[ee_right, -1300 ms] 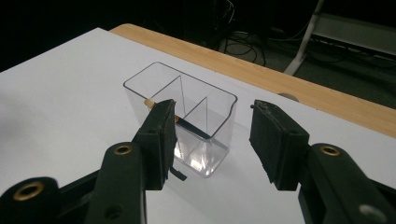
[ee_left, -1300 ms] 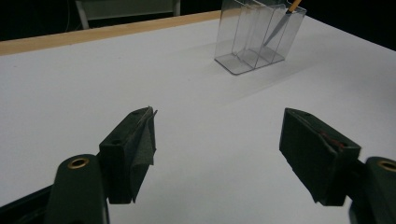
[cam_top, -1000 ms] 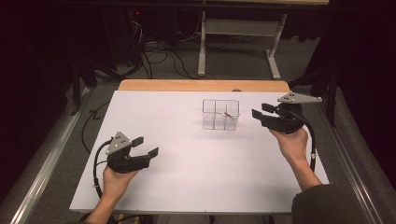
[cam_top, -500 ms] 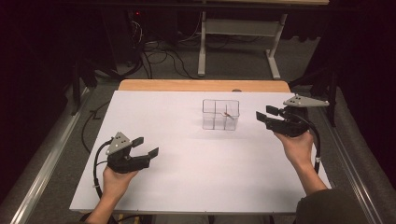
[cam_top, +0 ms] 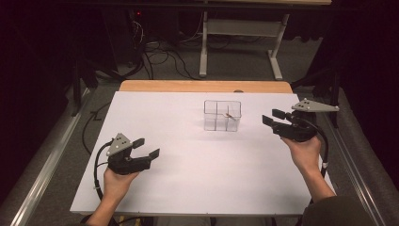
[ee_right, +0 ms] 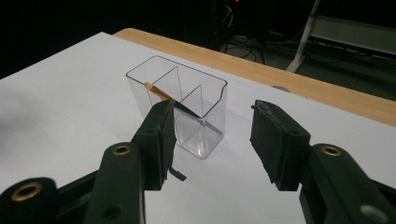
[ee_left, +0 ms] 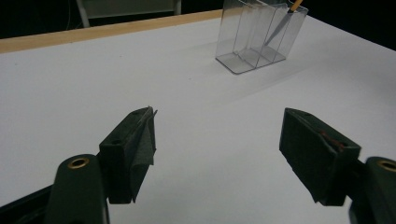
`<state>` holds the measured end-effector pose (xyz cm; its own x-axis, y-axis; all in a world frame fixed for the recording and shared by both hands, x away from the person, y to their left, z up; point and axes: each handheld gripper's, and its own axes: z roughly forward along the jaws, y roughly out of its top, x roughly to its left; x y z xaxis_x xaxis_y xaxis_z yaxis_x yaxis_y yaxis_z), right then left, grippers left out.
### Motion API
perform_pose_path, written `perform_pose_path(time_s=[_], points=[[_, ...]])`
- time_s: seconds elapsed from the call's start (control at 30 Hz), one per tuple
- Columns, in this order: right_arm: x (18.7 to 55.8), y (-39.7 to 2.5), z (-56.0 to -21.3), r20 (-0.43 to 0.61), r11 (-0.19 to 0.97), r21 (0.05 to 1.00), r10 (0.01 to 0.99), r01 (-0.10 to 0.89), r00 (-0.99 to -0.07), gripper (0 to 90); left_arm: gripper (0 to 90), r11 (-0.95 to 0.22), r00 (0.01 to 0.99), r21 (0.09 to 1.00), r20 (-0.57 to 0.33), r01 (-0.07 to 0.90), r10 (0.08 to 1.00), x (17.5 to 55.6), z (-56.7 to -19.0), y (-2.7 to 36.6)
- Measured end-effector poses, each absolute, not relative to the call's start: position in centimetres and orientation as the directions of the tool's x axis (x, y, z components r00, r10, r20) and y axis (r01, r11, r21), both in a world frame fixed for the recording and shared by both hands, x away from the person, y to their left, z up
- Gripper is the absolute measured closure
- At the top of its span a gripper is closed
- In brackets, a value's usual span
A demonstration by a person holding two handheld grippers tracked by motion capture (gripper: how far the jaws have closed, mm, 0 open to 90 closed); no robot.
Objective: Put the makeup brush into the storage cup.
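Observation:
A clear plastic divided box (cam_top: 222,116) stands on the white tabletop (cam_top: 188,188), right of centre toward the far side. A thin stick with an orange end (cam_top: 229,114) leans inside it, in a right-hand compartment. My right gripper (cam_top: 269,117) hovers just right of the box, open, holding nothing. Its own view shows the box (ee_right: 187,88) and the stick (ee_right: 159,93) just beyond the open jaws (ee_right: 212,126). My left gripper (cam_top: 147,147) rests open at the near left, far from the box (ee_left: 257,37); there is only bare table between its jaws (ee_left: 219,135).
A wooden strip (cam_top: 202,86) borders the table's far edge. Metal rails (cam_top: 42,165) run along both sides. Beyond lie cables (cam_top: 160,56) and a desk frame (cam_top: 240,28) on the dark floor. Open tabletop lies between the two grippers.
My right gripper has drawn back to the right, a little away from the box. The left gripper and the box have stayed where they were.

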<state>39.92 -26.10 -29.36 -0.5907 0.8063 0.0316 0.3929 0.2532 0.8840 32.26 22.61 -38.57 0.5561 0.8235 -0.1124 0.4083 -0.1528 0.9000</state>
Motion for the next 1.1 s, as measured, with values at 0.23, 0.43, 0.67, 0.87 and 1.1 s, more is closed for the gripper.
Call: perform_pose_path(time_s=[0.23, 0.43, 0.67, 0.87, 1.1], points=[[39.1, -26.8, -29.5, 0.037, 0.245, 0.888, 0.805, 0.389, -0.592, 51.1, 27.4, -0.154, 0.556, 0.9, -0.112, 0.409, 0.824, 32.2, -38.5, 22.6], [38.4, -27.2, -29.6, 0.043, 0.238, 0.891, 0.803, 0.386, -0.595, 50.7, 27.4, -0.156, 0.557, 0.9, -0.109, 0.407, 0.823, 32.2, -38.6, 22.5], [37.7, -27.6, -29.9, 0.04, 0.244, 0.891, 0.799, 0.384, -0.6, 50.3, 27.5, -0.156, 0.556, 0.899, -0.11, 0.41, 0.824, 32.3, -38.6, 22.6], [37.1, -28.0, -30.2, 0.043, 0.244, 0.89, 0.797, 0.386, -0.602, 50.0, 27.4, -0.157, 0.556, 0.899, -0.108, 0.409, 0.824, 32.2, -38.6, 22.5], [36.5, -28.2, -30.5, 0.054, 0.236, 0.89, 0.794, 0.39, -0.605, 49.9, 27.4, -0.156, 0.557, 0.898, -0.111, 0.41, 0.823, 32.3, -38.6, 22.5]])
